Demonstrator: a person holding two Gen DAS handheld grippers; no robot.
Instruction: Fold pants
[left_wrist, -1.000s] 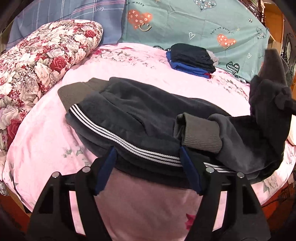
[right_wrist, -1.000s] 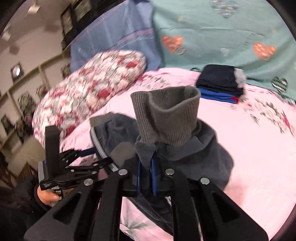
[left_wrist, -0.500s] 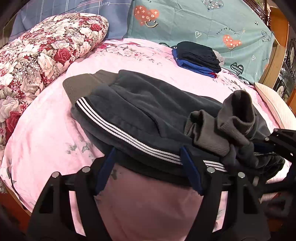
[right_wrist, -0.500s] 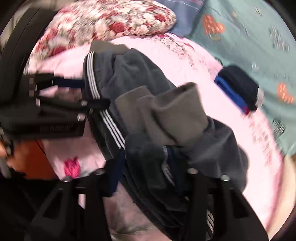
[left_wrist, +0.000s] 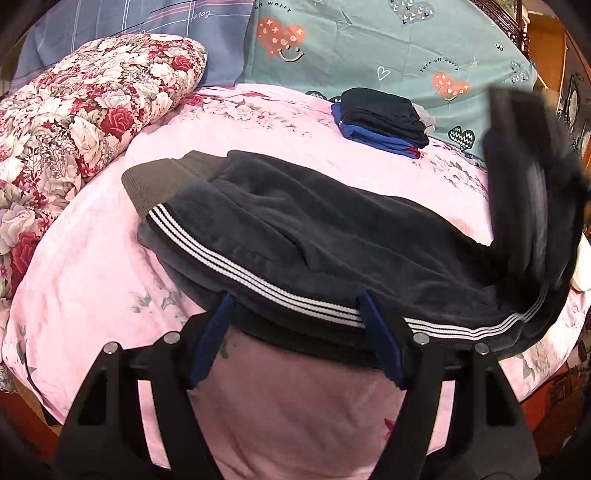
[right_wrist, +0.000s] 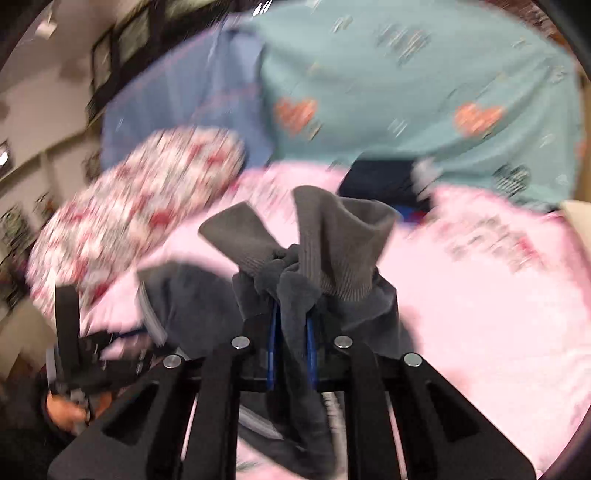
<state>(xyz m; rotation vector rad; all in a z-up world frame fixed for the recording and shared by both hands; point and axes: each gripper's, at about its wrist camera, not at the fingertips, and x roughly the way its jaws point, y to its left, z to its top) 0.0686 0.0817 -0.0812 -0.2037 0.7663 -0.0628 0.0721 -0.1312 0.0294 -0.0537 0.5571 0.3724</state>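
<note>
At the near edge of the bed (left_wrist: 92, 266): left gripper (left_wrist: 293, 301) low over the striped side seam of the pants (left_wrist: 314, 229), fingers (left_wrist: 216, 325) wide apart and clamped on nothing, the seam running between them. No sign of any pinch there, only a pointing-down at the fold line.

Just beyond, toward the right edge of the bed: right gripper (right_wrist: 291, 317) closing its fingers (right_wrist: 273, 347) on a bunch of dark fabric from the leg ends, both ribbed cuffs (right_wrist: 340, 243) standing up above the grip. Leg half raised off the bed in a blurred arc, the waist half flat across the middle of the bed, waistband toward the left edge.

Judged as the first fold in hand: leg ends being carried over toward the waistband.

Next move, as a judgement: carry the cuffs across and down onto the waistband, keep both cuffs together, line up the white stripes, and let go only once the fabric lies flat. Left fingers likely useful for pinning the crease.

Farther off, near the head of the bed: stack of folded clothes (left_wrist: 380, 118), floral quilt (left_wrist: 74, 110) by the far left corner, teal pillow (left_wrist: 369, 48) behind.
</note>
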